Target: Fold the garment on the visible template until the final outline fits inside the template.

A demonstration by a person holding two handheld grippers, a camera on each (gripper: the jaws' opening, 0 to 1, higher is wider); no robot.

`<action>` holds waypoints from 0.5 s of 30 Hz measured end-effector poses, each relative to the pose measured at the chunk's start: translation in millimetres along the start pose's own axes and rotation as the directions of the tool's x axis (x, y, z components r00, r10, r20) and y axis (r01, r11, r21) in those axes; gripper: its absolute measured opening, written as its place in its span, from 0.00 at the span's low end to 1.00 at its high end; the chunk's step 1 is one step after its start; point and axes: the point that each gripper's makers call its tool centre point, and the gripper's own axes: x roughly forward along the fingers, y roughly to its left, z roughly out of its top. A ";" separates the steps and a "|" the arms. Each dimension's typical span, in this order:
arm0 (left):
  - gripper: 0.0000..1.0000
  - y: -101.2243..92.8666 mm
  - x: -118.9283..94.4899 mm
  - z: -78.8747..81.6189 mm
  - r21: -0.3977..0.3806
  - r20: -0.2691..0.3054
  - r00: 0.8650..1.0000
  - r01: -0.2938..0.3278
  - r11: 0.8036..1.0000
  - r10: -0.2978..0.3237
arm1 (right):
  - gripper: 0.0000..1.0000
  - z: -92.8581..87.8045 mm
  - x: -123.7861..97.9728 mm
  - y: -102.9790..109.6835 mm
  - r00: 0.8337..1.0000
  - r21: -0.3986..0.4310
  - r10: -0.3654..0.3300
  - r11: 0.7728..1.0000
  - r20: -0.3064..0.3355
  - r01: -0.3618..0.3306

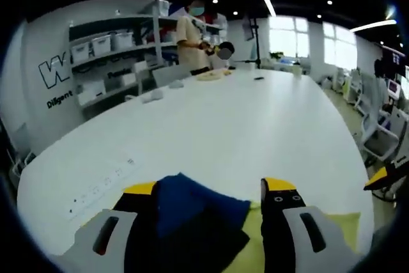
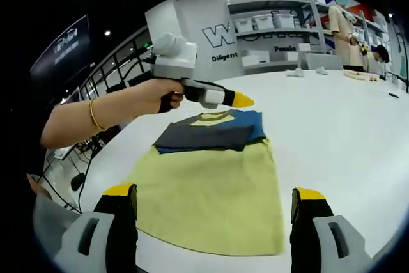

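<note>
**Fold nearly done, garment lies at the far end of the template**

The wide white table (image 2: pixel 345 126) carries a yellow-green rectangular fabric template (image 2: pixel 214 199). On its far end lies the folded dark grey and blue garment (image 2: pixel 211 131), which I judge to fit inside the outline already.

The left gripper (image 2: pixel 238 100) hovers just above the garment; its jaws I cannot tell. The right gripper (image 2: pixel 214 206) is spread wide and holds nothing.

Next move calls for checking the edges only. The white storage boxes (image 2: pixel 265 22) on the far shelves are too small to see inside.

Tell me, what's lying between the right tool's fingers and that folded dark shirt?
In the right gripper view, the yellow-green template fills that stretch: a bare flat sheet running from the right gripper up to the folded garment, which lies on its far end.
</note>
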 end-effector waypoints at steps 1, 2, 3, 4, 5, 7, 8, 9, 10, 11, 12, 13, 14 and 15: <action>0.69 2.5 -3.4 2.2 -0.001 0.011 1.000 0.004 1.000 -0.004 | 0.99 0.7 0.3 0.8 1.000 -0.004 0.002 1.000 0.001 -0.002; 0.72 3.6 -5.3 3.4 -0.004 0.018 1.000 0.007 1.000 -0.007 | 0.99 0.9 0.4 0.8 1.000 -0.004 0.003 1.000 0.000 -0.003; 0.77 2.9 -7.8 4.4 -0.004 0.020 1.000 0.011 1.000 -0.011 | 0.99 1.8 0.7 1.2 1.000 -0.004 0.004 1.000 0.004 -0.004; 0.80 3.4 -10.2 4.4 -0.008 0.017 1.000 0.013 1.000 -0.013 | 0.99 2.8 1.2 1.9 1.000 -0.003 0.009 1.000 0.006 -0.009; 0.82 3.3 -14.1 4.2 -0.009 0.018 1.000 0.016 1.000 -0.016 | 0.99 3.1 1.7 2.3 1.000 -0.003 0.012 1.000 0.004 -0.012; 0.88 1.3 -24.2 3.9 -0.015 0.029 0.999 0.023 1.000 -0.023 | 0.99 2.2 2.5 2.4 1.000 -0.017 0.017 1.000 -0.009 -0.017; 0.91 0.5 -28.0 3.2 -0.013 0.032 0.999 0.027 1.000 -0.026 | 0.99 1.1 2.7 1.9 1.000 -0.024 0.017 1.000 -0.020 -0.018; 0.94 -0.6 -33.1 2.4 -0.010 0.035 0.999 0.026 1.000 -0.025 | 0.99 1.0 2.8 1.7 1.000 -0.027 0.019 0.999 -0.023 -0.020; 0.98 -0.5 -39.2 2.0 -0.006 0.045 0.999 0.021 1.000 -0.020 | 0.99 0.4 2.6 1.4 0.999 -0.026 0.023 0.999 -0.031 -0.024; 0.99 -0.9 -44.8 1.3 -0.003 0.049 0.999 0.017 1.000 -0.017 | 0.99 0.4 2.2 1.2 0.999 -0.027 0.023 0.999 -0.036 -0.024; 0.99 0.3 -51.9 -0.1 0.000 0.052 0.999 0.005 1.000 -0.005 | 0.99 1.1 1.3 1.1 0.999 -0.034 0.025 0.999 -0.038 -0.027; 0.99 -0.1 -57.1 -2.2 -0.005 0.045 0.999 -0.001 1.000 0.001 | 0.99 1.5 1.1 1.1 0.999 -0.037 0.026 0.999 -0.037 -0.027; 0.99 0.0 -63.0 -3.9 -0.015 0.046 0.999 -0.014 1.000 0.015 | 0.99 2.9 0.0 1.9 0.999 -0.045 0.029 0.999 -0.037 -0.031; 0.99 1.6 -63.0 -5.0 -0.017 0.040 0.999 -0.017 1.000 0.017 | 0.99 3.5 -0.7 2.9 0.999 -0.051 0.036 0.998 -0.041 -0.038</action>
